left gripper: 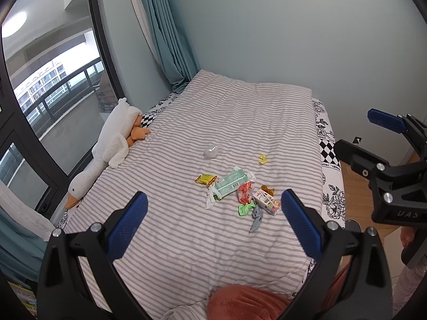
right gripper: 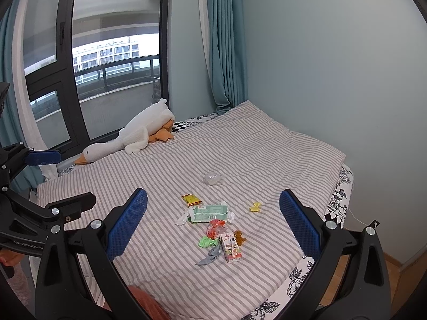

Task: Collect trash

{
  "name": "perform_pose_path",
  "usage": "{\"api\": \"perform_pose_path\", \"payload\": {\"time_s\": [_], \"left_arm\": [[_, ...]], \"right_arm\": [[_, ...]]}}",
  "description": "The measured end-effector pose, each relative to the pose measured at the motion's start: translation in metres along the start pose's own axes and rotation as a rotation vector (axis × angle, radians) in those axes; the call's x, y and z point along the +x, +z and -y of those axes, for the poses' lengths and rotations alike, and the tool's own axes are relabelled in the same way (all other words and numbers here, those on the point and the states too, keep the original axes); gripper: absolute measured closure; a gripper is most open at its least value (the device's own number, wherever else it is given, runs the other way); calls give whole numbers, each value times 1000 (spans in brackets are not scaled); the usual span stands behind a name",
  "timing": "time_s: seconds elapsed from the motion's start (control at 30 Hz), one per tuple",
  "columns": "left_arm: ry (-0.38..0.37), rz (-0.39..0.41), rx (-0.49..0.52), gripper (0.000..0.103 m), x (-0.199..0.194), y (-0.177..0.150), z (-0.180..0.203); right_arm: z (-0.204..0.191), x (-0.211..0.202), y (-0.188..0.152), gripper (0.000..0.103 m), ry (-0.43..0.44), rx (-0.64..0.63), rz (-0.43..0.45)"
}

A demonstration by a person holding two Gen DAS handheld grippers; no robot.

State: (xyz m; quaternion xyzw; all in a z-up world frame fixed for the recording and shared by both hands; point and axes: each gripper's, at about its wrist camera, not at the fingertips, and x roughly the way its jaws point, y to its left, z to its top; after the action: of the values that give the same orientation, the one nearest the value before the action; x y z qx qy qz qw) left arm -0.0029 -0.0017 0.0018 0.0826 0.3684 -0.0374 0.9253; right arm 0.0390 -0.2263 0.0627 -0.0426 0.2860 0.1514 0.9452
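Trash lies in a loose pile on the striped bed cover (left gripper: 186,240) (right gripper: 149,192). It includes a green wipes pack (left gripper: 230,184) (right gripper: 210,212), a small milk carton (left gripper: 267,202) (right gripper: 231,248), a yellow snack wrapper (left gripper: 205,179) (right gripper: 191,198), red (left gripper: 244,192) (right gripper: 214,226) and green (left gripper: 245,209) (right gripper: 206,242) wrappers, a yellow scrap (left gripper: 263,159) (right gripper: 255,206) and a clear crumpled plastic (left gripper: 212,151) (right gripper: 212,178). My left gripper (left gripper: 214,226) is open and empty above the near bed. My right gripper (right gripper: 213,225) is open and empty, also short of the pile.
A white plush goose (left gripper: 106,154) (right gripper: 133,138) lies along the bed's window side. A red-orange cushion (left gripper: 248,304) sits at the near edge. Teal curtains (left gripper: 170,40) (right gripper: 226,53) hang at the corner; wood floor (left gripper: 355,200) runs right of the bed.
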Motion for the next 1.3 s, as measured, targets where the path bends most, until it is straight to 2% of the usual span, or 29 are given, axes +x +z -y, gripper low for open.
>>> {"api": "perform_pose_path", "payload": {"time_s": [0.47,0.67,0.8,1.0,1.3], "left_arm": [[-10,-21,-11,4,18,-1,1],[-15,-40,-19,4,39,-3,-5],[-23,-79,-28,4,69,-10,-11],[-38,-175,-50,4,137,-26,-21],[-94,-284,-70,4,239,-46,-20]], "right_arm": [[6,17,0,7,-9,-4,-12],[4,33,-3,7,-28,-26,-17],[3,63,-14,7,-60,-50,-48],[17,127,-41,7,-71,-30,-121],[36,230,-109,10,-79,-30,-246]]}}
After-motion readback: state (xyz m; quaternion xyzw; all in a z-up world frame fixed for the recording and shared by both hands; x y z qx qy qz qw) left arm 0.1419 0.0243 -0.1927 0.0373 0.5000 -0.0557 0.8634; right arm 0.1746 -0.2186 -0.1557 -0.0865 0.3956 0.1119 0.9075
